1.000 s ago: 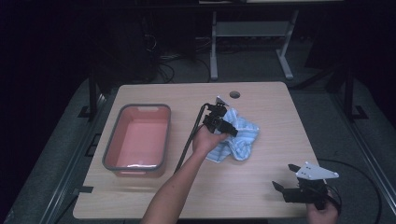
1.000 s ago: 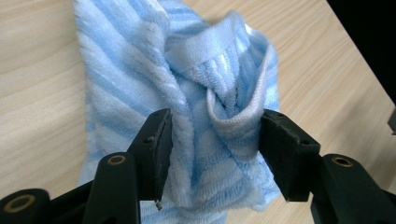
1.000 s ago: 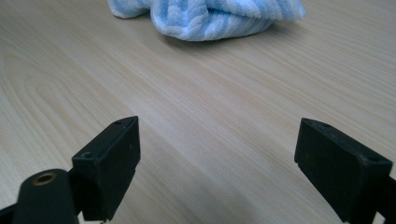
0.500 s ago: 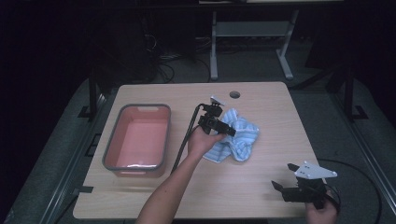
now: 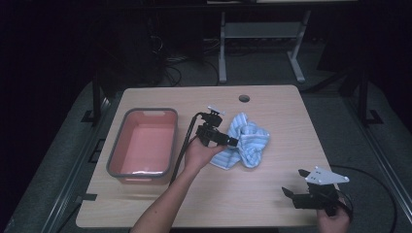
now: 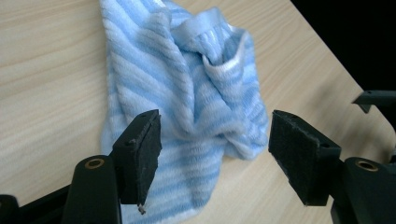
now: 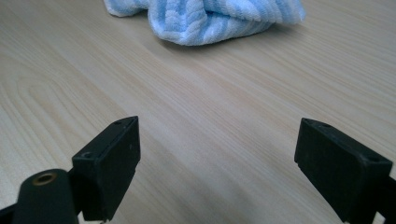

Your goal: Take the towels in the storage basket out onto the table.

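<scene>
Just ahead of our left tongs (image 5: 233, 141) lies the blue striped towel (image 5: 248, 145), crumpled in a loose heap on the table (image 5: 272, 107). The jaws have just been opening & now stand wide; in the left gripper view the towel (image 6: 196, 107) sits beyond & between the two pads (image 6: 144, 154), but neither pad presses on it, so nothing is gripped. We judge the towel was let go here, or we're lining up for a fresh bite on a better fold – the bunched ridge in the middle looks like the easiest bit to pinch, since flat edges hug the wood & slip under the pads.

Behind the left tongs, on the far side from the towel, sits the pink tub (image 5: 143, 145) w/ its grey rim, empty as far as we can see. It's near enough that the towel prob. belongs in it, which would explain why we work w/ the left hand (image 5: 199, 153): it's the one between tub & towel.

Our right tongs (image 5: 296, 187) rest low at the near edge of the table, well apart from the towel, jaws wide w/ only bare wood between them. From the right gripper view the towel (image 7: 205, 16) lies far ahead. We take it they're parked out of the way, ready if a second corner needs holding.
</scene>
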A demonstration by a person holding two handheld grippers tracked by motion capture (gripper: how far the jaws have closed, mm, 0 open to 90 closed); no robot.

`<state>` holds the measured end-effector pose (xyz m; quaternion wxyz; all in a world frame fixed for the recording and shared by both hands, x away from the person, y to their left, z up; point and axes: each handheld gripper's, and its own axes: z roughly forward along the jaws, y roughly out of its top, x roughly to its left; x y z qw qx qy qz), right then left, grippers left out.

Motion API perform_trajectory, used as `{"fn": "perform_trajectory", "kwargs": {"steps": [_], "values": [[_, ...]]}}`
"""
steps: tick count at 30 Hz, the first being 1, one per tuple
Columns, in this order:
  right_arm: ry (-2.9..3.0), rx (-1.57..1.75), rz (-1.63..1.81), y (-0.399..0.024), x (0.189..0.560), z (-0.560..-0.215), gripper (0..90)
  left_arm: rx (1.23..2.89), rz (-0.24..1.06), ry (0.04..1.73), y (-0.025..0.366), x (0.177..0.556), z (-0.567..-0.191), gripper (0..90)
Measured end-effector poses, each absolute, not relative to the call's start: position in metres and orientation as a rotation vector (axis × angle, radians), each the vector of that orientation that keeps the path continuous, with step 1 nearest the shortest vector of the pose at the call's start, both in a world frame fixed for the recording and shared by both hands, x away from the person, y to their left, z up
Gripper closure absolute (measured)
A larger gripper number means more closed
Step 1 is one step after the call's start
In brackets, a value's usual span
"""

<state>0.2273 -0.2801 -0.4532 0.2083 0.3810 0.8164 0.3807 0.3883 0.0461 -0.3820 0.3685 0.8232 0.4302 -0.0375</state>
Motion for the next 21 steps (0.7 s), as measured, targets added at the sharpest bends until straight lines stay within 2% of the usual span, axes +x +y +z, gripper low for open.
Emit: {"fn": "perform_trajectory", "kwargs": {"steps": [21], "values": [[2.295, 1.083, 1.041, -0.279, 0.231, -0.454, 13.7, 2.089, -0.065, 1.019, 0.076, 0.342, -0.386, 31.1]]}}
